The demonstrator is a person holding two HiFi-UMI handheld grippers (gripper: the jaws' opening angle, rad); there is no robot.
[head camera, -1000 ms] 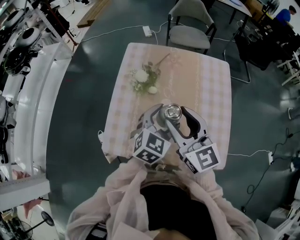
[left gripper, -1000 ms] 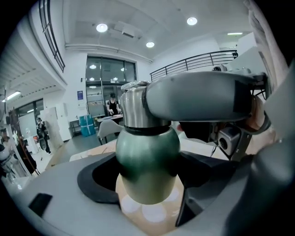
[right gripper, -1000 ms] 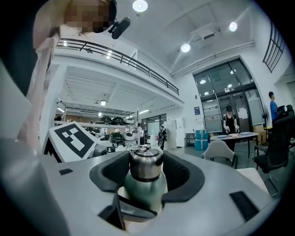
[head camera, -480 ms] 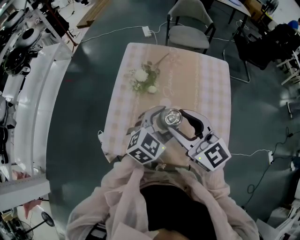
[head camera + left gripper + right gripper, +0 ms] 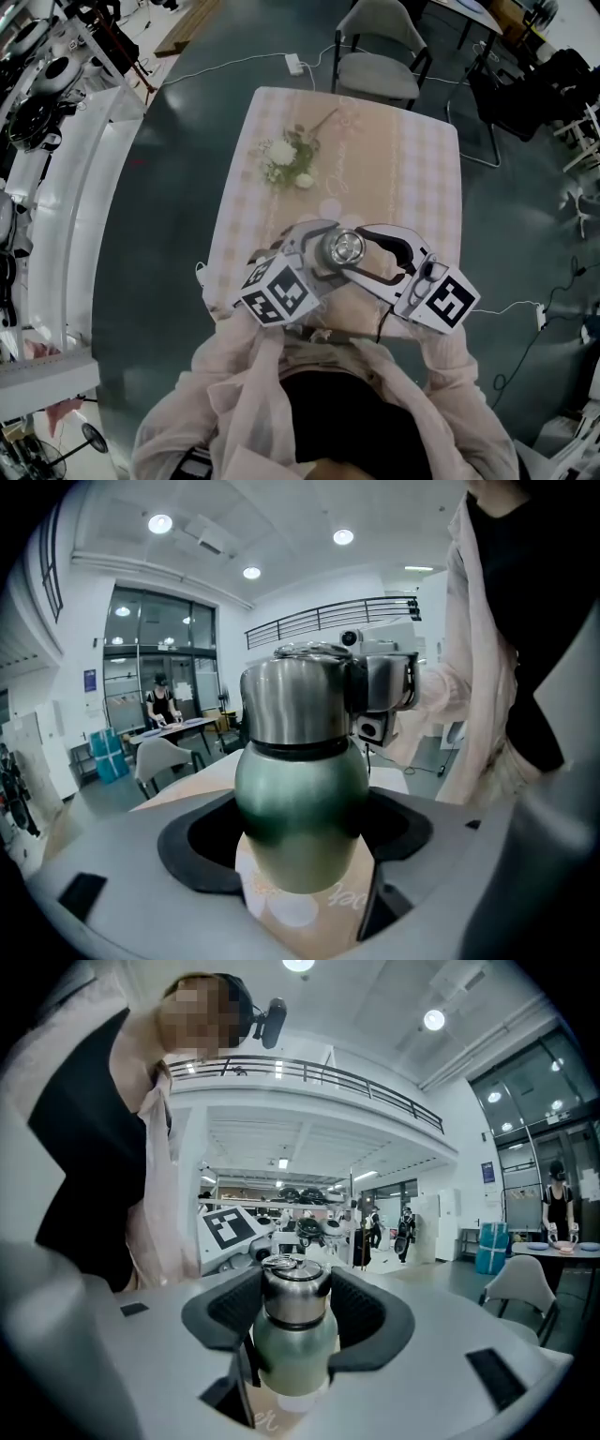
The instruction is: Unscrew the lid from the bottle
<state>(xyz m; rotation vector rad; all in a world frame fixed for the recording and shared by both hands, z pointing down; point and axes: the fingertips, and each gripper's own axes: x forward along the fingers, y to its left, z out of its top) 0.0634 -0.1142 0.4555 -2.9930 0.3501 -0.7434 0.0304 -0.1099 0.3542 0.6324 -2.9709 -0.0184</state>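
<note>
Bottle, green-bodied with a steel lid, sits upright over the near edge of the checked table, caught between two hand-held grippers; whether its base rests on the cloth cannot be told. The left gripper has its dark pads closed against the green body below the lid's seam, bracing it. The right gripper comes in nearly level from the other side, its jaws set fairly wide yet pinching the steel lid on both flanks. The lid sits flush on the neck with no gap showing, so the unscrewing looks to be at the twisting stage rather than done. The next move calls for turning the right gripper about the bottle's axis while the left holds the body fast against spinning. A spray of white flowers lies well apart at the table's far side.
</note>
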